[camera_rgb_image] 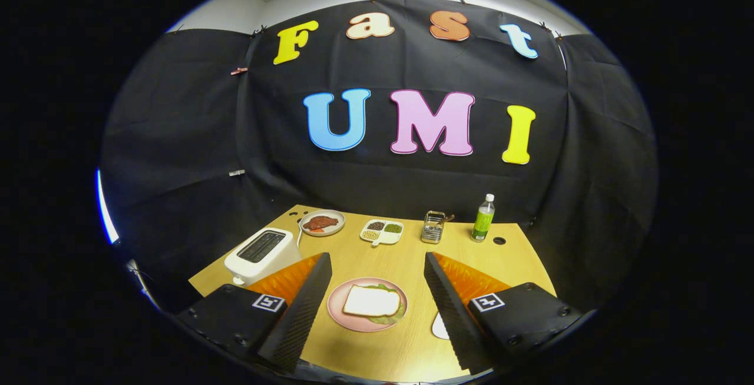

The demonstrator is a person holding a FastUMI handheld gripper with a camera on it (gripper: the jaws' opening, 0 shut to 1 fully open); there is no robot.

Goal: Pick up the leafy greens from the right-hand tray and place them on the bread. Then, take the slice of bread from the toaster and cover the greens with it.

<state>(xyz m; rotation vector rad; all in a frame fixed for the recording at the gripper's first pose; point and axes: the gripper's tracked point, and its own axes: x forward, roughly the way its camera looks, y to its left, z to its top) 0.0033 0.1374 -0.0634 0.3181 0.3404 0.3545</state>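
Gripper [377,294] jaws wide apart, empty. Between them, low centre of frame: pink plate [353,321] on bench [389,255], bread slice [371,301] covering leafy greens [396,316], green edges showing. Toaster [262,254] left of centre.

You see a white bread slice [371,301] lying flat over the leafy greens [393,316] on the pink plate [353,321]; the white toaster [263,254] stands far left.

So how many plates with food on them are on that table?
2. A pink plate with a bread slice over greens lies between the open claw's fingers. A second plate holding something reddish-brown sits beyond the toaster.
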